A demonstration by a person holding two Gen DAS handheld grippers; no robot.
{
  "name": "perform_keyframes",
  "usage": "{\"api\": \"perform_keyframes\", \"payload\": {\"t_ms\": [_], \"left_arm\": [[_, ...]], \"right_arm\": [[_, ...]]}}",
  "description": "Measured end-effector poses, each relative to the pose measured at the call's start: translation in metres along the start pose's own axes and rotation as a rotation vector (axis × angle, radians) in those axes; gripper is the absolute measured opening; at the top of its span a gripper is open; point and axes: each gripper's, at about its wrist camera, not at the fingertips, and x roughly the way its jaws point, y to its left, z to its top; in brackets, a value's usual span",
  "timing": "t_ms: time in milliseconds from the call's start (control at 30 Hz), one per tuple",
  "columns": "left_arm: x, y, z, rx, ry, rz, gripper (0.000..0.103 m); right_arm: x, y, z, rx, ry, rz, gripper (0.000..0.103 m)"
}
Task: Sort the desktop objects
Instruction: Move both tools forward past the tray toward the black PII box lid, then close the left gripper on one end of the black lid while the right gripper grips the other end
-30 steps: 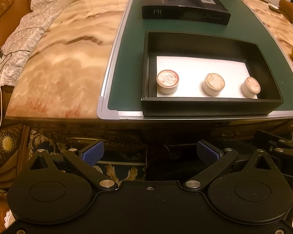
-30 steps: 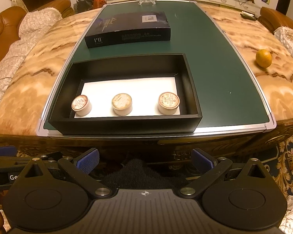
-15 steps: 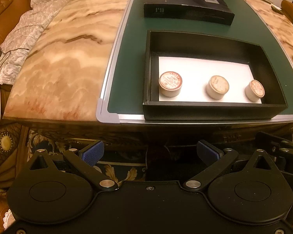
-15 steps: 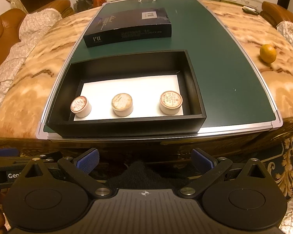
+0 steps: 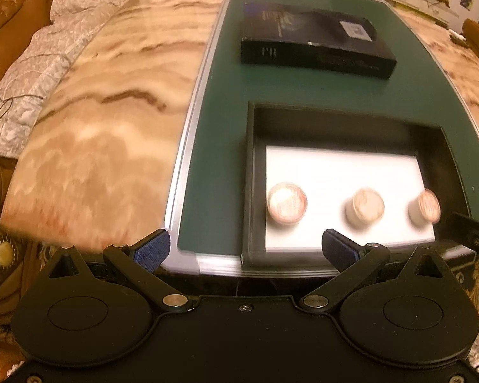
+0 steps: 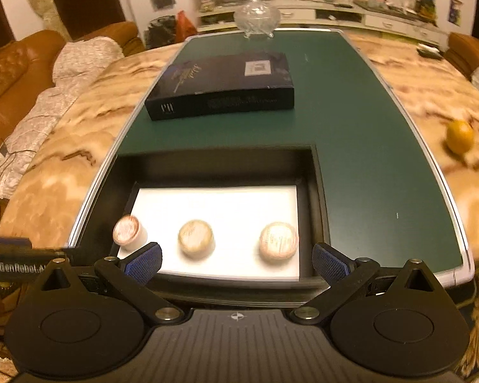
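Observation:
An open black box [image 5: 335, 118] [image 6: 207, 159] with a white liner stands on the green mat [image 5: 220, 134] [image 6: 361, 146] near the table's front edge. Three small round white jars sit in a row inside: the left jar [image 5: 286, 203] [image 6: 128, 232], the middle jar [image 5: 366, 208] [image 6: 196, 238] and the right jar [image 5: 426, 206] [image 6: 278, 244]. A dark box lid [image 5: 316, 44] [image 6: 223, 86] lies farther back on the mat. My left gripper [image 5: 244, 249] is open and empty over the box's front left corner. My right gripper [image 6: 236, 263] is open and empty over the box's front edge.
The marble table [image 5: 95, 134] [image 6: 431, 95] stretches to both sides of the mat. An orange [image 6: 459, 135] lies on the marble to the right. A glass bowl [image 6: 255, 19] stands at the mat's far end. A covered brown sofa [image 5: 22, 48] is on the left.
Both grippers have moved forward and up, from below the table edge to over the front of the black box. Their fingers stay open.

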Motion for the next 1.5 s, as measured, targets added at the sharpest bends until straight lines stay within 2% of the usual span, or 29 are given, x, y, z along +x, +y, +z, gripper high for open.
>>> {"api": "perform_keyframes", "payload": {"t_ms": [133,233,333,467,633,900,1100,1267,1433,1500], "left_arm": [[0.012,0.003,0.035,-0.004,-0.028,0.041,0.103],[0.021,0.004,0.063,-0.013,-0.045,0.040,0.103],[0.037,0.003,0.092,-0.007,-0.052,0.025,0.103],[0.060,0.001,0.129,-0.005,-0.066,0.002,0.103],[0.091,0.001,0.173,-0.042,-0.083,-0.065,0.103],[0.142,0.002,0.223,-0.069,-0.077,-0.093,0.103],[0.167,0.014,0.246,-0.111,-0.093,-0.184,0.103],[0.183,0.012,0.258,-0.088,-0.096,-0.198,0.102],[0.196,0.010,0.265,-0.077,-0.082,-0.237,0.094],[0.200,0.010,0.266,-0.080,-0.071,-0.257,0.084]], "right_arm": [[0.005,-0.009,0.028,-0.066,-0.059,-0.025,0.103],[0.011,-0.011,0.050,-0.151,-0.124,-0.054,0.103],[0.028,-0.014,0.075,-0.222,-0.112,-0.086,0.103],[0.055,-0.034,0.114,-0.140,-0.068,-0.094,0.103],[0.093,-0.071,0.160,0.027,-0.057,0.035,0.103],[0.166,-0.097,0.216,0.096,-0.017,0.107,0.103],[0.208,-0.106,0.232,0.113,0.029,0.139,0.103],[0.232,-0.116,0.238,0.159,0.042,0.198,0.103],[0.241,-0.115,0.239,0.175,0.043,0.260,0.101],[0.246,-0.114,0.239,0.178,0.052,0.273,0.099]]}}
